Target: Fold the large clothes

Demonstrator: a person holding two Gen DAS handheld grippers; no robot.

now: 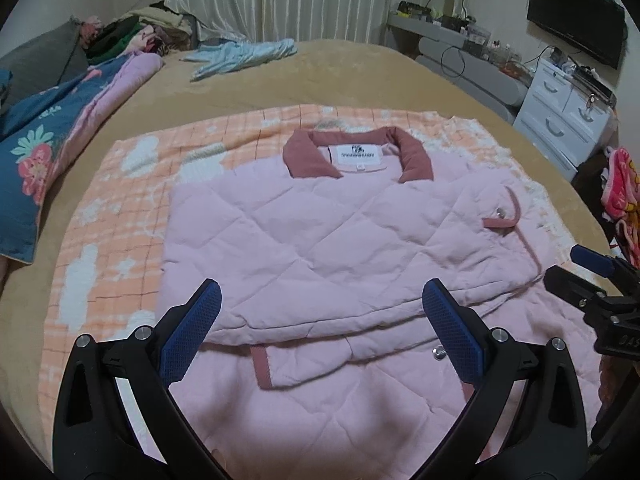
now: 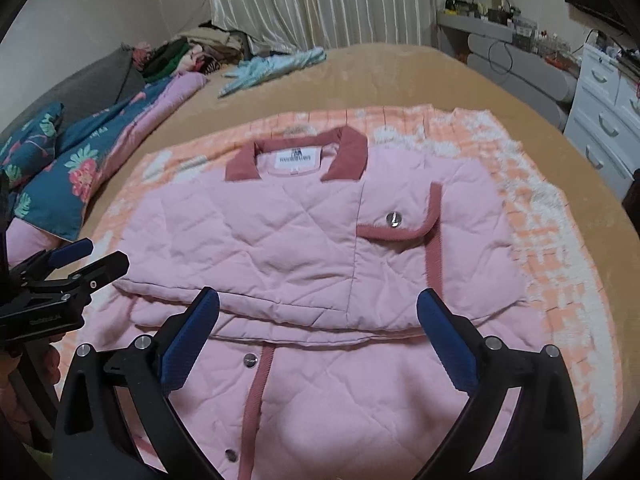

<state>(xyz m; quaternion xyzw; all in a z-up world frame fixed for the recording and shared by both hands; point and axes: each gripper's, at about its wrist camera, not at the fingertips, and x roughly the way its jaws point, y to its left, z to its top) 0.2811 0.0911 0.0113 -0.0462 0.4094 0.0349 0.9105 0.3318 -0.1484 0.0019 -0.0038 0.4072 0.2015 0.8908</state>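
Jacket: pink quilted jacket [image 1: 320, 232] with a darker pink collar [image 1: 416, 156], lying front up on an orange-and-white checked blanket [image 1: 112, 216] in the middle of the bed [image 1: 360, 72]; its sleeves are folded in across the chest, and the lower part lies flat toward the cameras.
Left gripper: left gripper [image 1: 322, 328] hangs above the jacket's lower half, jaws wide apart, nothing between the blue pads [image 1: 188, 340].
Right gripper: right gripper [image 2: 318, 332] hangs above the same fold line, jaws spread wide and empty; the fabric lies free below.
Pocket: chest pocket flap [image 2: 396, 228] with a metal snap, on the jacket's right side in the right wrist view.
Surroundings: floral quilt [image 1: 44, 152] along the bed's left edge, a light blue garment [image 1: 240, 56] at the far end, white drawers [image 1: 568, 120] to the right.
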